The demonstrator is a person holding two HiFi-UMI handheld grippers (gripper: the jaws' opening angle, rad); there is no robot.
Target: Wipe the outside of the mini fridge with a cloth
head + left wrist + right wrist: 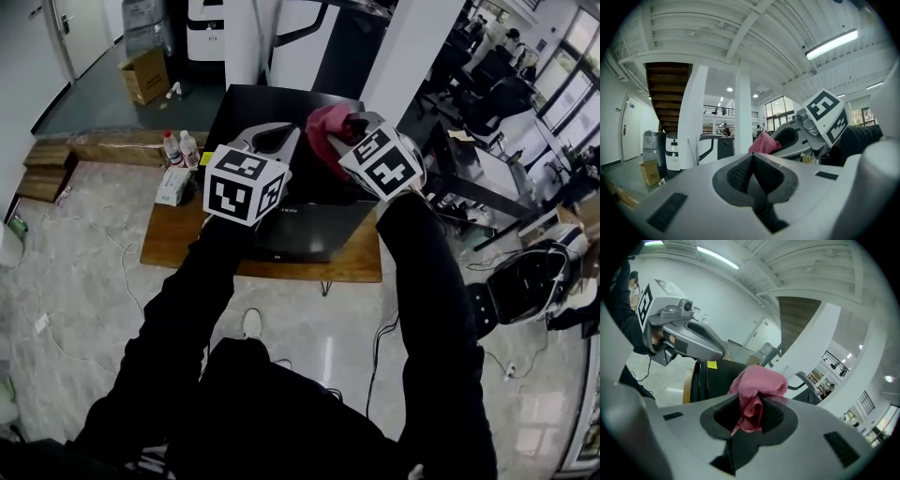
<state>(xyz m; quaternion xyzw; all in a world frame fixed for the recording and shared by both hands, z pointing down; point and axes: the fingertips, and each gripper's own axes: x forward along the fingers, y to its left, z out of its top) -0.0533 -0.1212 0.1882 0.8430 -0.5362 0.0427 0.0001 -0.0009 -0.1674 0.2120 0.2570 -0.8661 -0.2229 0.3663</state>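
The black mini fridge (281, 108) stands on a low wooden table (178, 246), seen from above in the head view. My right gripper (349, 127) is held above the fridge's right part, shut on a pink cloth (325, 131) that bunches out past its jaws. In the right gripper view the cloth (757, 387) is pinched between the pads, with the fridge (717, 378) below and left. My left gripper (272, 138) hovers over the fridge's middle, jaws together and empty (751, 161). In the left gripper view the pink cloth (764, 143) and the right gripper (787, 140) show ahead.
Two small bottles (180, 147) and a white pack (172, 186) sit on the table's left end. A cardboard box (145, 75) lies on the floor behind. Desks and chairs (487, 94) crowd the right side. Cables run across the floor near the table's front.
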